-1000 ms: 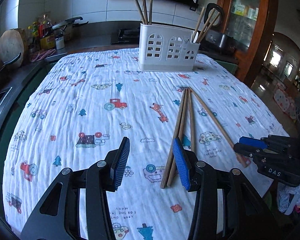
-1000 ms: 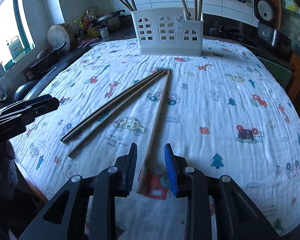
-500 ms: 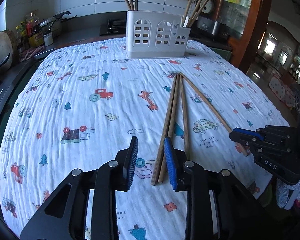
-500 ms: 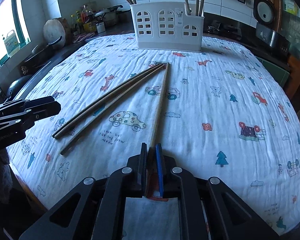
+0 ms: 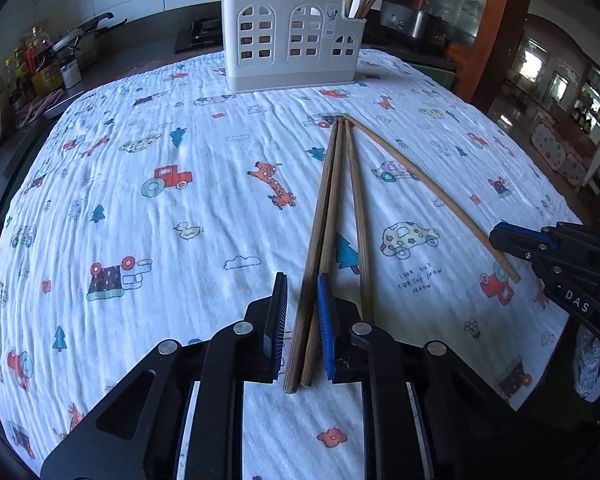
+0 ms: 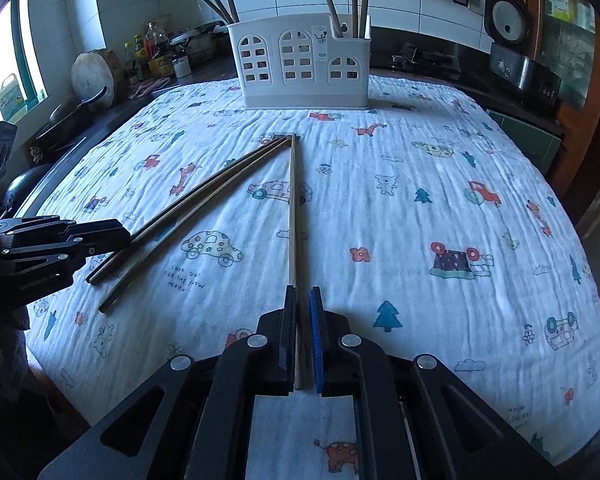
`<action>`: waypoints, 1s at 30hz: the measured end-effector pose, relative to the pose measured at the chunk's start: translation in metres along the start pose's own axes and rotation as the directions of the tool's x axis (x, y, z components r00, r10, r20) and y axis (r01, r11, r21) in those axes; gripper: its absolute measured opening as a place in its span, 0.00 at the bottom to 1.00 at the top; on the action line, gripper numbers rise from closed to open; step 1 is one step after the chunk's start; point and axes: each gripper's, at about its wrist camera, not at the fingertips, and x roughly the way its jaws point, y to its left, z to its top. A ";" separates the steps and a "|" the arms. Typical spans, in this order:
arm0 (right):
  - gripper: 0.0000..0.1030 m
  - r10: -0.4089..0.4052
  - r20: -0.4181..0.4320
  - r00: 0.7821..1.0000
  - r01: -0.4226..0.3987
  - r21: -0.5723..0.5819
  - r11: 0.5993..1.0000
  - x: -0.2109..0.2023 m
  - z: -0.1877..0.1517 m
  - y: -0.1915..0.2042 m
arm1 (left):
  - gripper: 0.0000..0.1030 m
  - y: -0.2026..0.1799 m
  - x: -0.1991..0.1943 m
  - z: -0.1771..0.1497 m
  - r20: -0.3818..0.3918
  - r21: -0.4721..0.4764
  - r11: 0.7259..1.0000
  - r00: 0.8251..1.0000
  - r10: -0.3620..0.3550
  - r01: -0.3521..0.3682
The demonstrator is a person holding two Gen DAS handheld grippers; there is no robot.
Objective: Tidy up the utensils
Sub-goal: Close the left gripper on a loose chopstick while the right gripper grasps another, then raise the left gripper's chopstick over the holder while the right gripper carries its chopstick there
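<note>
Several wooden chopsticks lie on the cartoon-print tablecloth [image 5: 140, 220]. My left gripper [image 5: 301, 278] straddles the near ends of two dark chopsticks [image 5: 328, 208]; its jaws are closing, and a thin gap still shows beside the left pad. A third dark chopstick [image 5: 358, 220] lies just outside its right finger. My right gripper [image 6: 302, 291] is shut on the near end of a pale single chopstick [image 6: 293, 220], which rests on the cloth. The right gripper [image 5: 500, 236] also shows in the left wrist view. A white utensil holder [image 5: 292, 40] at the far edge holds upright chopsticks.
The white utensil holder [image 6: 304, 60] stands beyond the sticks' far tips. A dark counter with bottles and pots [image 5: 48, 68] runs along the left. A rice cooker [image 6: 520, 68] sits at the back right. The table's near edge drops off just behind both grippers.
My left gripper slid forward and down over the two dark chopsticks while its jaws narrowed. The right gripper's jaws came together on the pale chopstick.
</note>
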 end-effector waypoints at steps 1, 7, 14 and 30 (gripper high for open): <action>0.06 0.000 0.001 1.000 0.000 0.003 1.000 0.000 0.000 -0.001 | 0.14 0.000 0.001 0.000 -0.001 0.000 1.000 1.000 0.003 -0.003; 0.06 0.011 0.000 1.000 -0.011 0.001 1.000 0.000 -0.001 -0.001 | 0.13 0.004 0.002 0.003 -0.008 -0.006 1.000 1.000 0.013 -0.014; 0.07 0.017 -0.009 1.000 -0.018 -0.015 1.000 0.003 -0.004 0.007 | 0.13 -0.001 0.007 -0.003 -0.024 0.012 1.000 1.000 0.015 -0.015; 0.07 0.013 -0.006 1.000 -0.014 -0.018 1.000 0.006 -0.005 0.008 | 0.08 -0.004 0.005 -0.005 -0.004 -0.020 1.000 1.000 0.014 -0.014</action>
